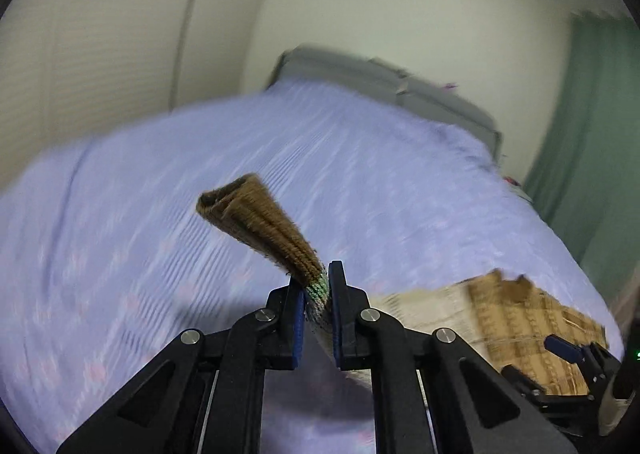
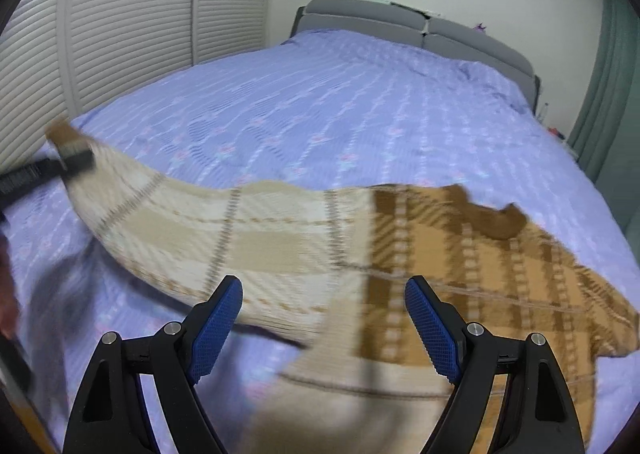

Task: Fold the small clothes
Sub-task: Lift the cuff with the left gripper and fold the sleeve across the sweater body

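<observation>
A small knit sweater, cream and tan plaid (image 2: 360,238), lies partly on the lilac bedspread (image 2: 320,102). My left gripper (image 1: 318,284) is shut on one sleeve near its brown cuff (image 1: 248,210) and holds the sleeve up off the bed. In the right wrist view the left gripper (image 2: 76,162) shows at the far left, with the sleeve stretched toward it. My right gripper (image 2: 324,306) is open and empty, just above the sweater's body. It also shows in the left wrist view (image 1: 568,354) at the lower right.
The bed has a grey padded headboard (image 2: 400,18) at the far end. White slatted closet doors (image 2: 120,14) stand on the left and a green curtain (image 2: 608,86) hangs on the right.
</observation>
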### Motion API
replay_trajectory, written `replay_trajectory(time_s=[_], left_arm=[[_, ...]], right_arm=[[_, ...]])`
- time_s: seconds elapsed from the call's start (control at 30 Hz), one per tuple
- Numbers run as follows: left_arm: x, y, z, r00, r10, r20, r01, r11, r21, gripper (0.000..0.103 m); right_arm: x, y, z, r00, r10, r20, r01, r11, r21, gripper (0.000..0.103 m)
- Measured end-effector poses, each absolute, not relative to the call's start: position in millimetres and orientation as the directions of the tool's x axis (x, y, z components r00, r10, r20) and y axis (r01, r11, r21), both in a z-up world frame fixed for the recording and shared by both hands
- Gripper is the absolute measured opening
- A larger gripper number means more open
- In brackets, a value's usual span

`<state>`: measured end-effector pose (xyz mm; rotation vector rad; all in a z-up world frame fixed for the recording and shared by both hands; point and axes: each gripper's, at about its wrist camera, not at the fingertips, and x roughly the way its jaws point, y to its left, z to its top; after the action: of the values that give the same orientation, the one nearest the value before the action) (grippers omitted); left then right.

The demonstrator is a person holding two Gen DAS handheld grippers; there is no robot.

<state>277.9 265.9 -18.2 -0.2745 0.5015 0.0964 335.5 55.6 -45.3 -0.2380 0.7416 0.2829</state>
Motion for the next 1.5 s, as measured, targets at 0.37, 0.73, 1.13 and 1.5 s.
replay_trajectory(time_s=[0.37, 0.73, 1.13, 1.5], left_arm=[[306.1, 111.5, 55.6, 0.910, -0.137, -0.390, 0.118, 0.990, -0.074, 0.011], [349.6, -26.3, -1.1, 0.804, -0.249, -0.540, 0.227, 0.968, -0.108, 0.011], [374.5, -105.8, -74.7, 0.686, -0.243, -0.686, 0.272, 0.960, -0.068, 0.011], [380.6, -117.9, -92.7, 0.603, -0.331, -0.726, 0.320, 0.934, -0.159, 0.062]], right_arm=[[336.6, -79.0, 3.4, 0.778, 0.050, -0.626, -0.164, 0.978, -0.127, 0.084], [319.3, -196.4, 6.8, 0.786, -0.081, -0.612, -0.001, 0.991, -0.133, 0.084], [316.7, -262.1, -21.1, 0.737, -0.154, -0.658, 0.097, 0.988, -0.122, 0.084], [322.7, -278.9, -40.0, 0.709, -0.160, -0.687, 0.126, 0.987, -0.100, 0.084]])
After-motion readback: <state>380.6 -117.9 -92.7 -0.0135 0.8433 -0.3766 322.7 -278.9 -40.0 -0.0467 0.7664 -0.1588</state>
